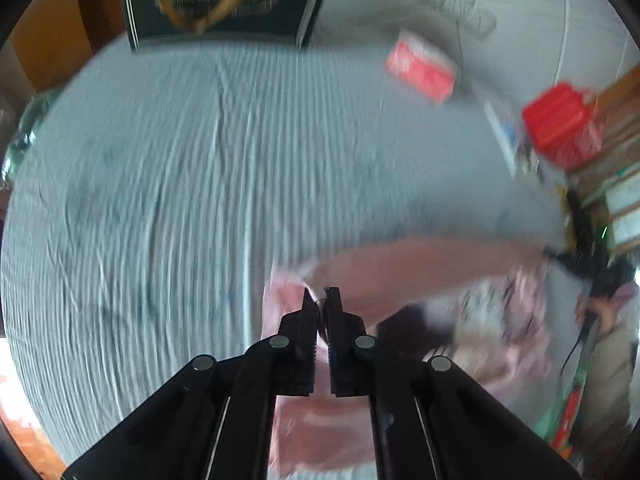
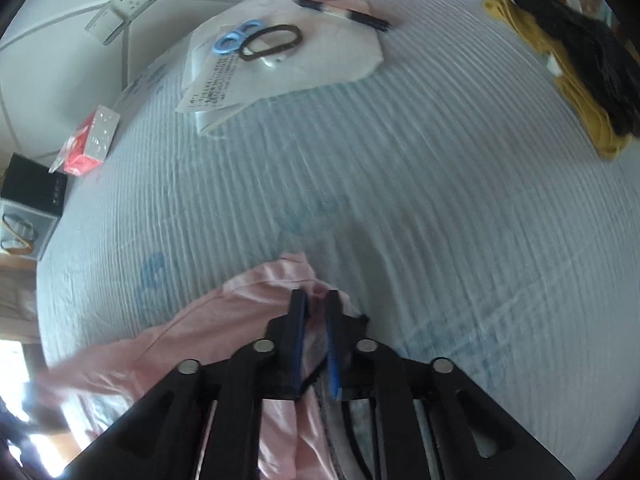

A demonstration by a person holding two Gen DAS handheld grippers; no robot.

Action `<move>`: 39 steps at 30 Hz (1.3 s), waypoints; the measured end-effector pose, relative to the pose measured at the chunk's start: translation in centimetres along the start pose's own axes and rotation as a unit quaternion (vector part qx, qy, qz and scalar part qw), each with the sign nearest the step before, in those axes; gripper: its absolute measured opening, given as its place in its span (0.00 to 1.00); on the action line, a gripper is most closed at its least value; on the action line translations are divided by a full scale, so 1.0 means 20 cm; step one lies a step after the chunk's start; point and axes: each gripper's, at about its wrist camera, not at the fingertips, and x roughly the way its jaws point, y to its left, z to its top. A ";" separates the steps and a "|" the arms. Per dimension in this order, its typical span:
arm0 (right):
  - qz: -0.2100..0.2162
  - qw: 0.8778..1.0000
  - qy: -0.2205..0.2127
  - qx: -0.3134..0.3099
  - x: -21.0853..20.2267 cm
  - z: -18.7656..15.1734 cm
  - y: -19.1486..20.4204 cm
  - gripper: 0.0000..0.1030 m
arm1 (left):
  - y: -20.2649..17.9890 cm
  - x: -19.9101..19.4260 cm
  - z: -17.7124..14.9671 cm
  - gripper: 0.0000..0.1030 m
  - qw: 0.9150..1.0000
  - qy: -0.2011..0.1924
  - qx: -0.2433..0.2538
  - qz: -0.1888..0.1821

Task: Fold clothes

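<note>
A pink garment (image 1: pixel 404 268) hangs stretched between my two grippers above a pale blue ribbed bedsheet (image 1: pixel 180 168). My left gripper (image 1: pixel 321 294) is shut on one pink edge of it; the view is motion-blurred. My right gripper (image 2: pixel 316 298) is shut on another part of the pink garment (image 2: pixel 256 292), with a dark-trimmed patterned layer bunched between its blue pads (image 2: pixel 331 344). The rest of the cloth trails down and left (image 2: pixel 120 356) below the fingers.
In the right wrist view: white papers (image 2: pixel 280 64) with a blue ring and a dark hair tie, a pen (image 2: pixel 344 10), a red-white packet (image 2: pixel 90 140), a black box (image 2: pixel 32 204), folded yellow and black clothes (image 2: pixel 580 80). A red box (image 1: pixel 560 120) sits right in the left wrist view.
</note>
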 end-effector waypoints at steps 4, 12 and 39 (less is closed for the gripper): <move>0.004 1.000 -0.027 -0.003 -0.13 -0.06 0.01 0.22 | 0.10 0.12 -0.05 0.07 0.997 0.036 -0.026 0.058; 0.037 0.999 0.016 -0.035 -0.18 -0.33 0.14 0.36 | 0.01 0.10 0.08 0.47 0.997 -0.035 -0.033 0.068; 0.007 0.998 -0.057 -0.033 -0.21 -0.26 0.12 0.31 | -0.14 0.19 -0.02 0.50 0.993 -0.042 -0.009 0.115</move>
